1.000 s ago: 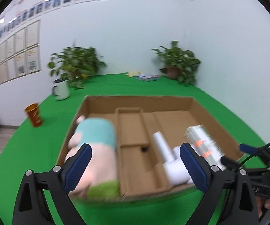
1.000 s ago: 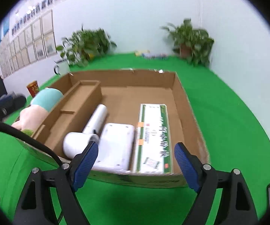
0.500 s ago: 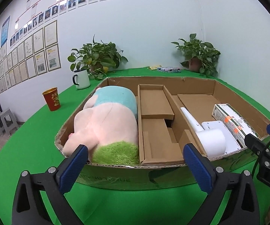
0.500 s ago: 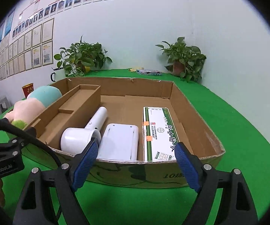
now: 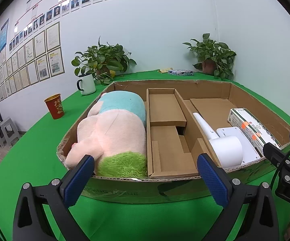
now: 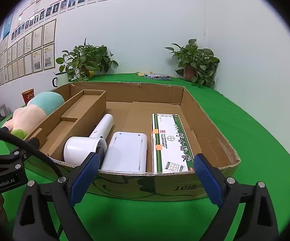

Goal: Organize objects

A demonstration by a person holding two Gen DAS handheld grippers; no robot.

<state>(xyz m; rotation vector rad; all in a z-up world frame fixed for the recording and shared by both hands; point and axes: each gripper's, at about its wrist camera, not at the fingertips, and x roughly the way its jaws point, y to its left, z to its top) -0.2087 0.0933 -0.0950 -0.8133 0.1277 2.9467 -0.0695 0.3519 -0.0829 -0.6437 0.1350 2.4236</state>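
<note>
A shallow cardboard box (image 5: 209, 86) (image 6: 124, 178) stands on the green table. Its left section holds a pink, teal and green plush toy (image 5: 114, 128) (image 6: 32, 114). A cardboard insert (image 5: 167, 132) (image 6: 74, 118) fills the middle. The right section holds a white hair dryer (image 5: 223, 146) (image 6: 90, 142), a white flat device (image 6: 127, 152) and a green-and-white carton (image 6: 171, 140) (image 5: 251, 126). My left gripper (image 5: 145, 177) is open and empty just before the box's front wall. My right gripper (image 6: 146, 175) is open and empty at the front wall too.
A white mug (image 5: 86, 84), a red-gold cup (image 5: 55, 108) and a potted plant (image 5: 102, 64) stand left of the box. A second plant (image 5: 213, 56) and a flat patterned packet (image 5: 181, 72) stand at the back. Stools (image 5: 2, 130) stand on the floor at left.
Both grippers have dropped lower and pulled back from above the box to its front wall. In the last half second they barely moved. Both stay open.
</note>
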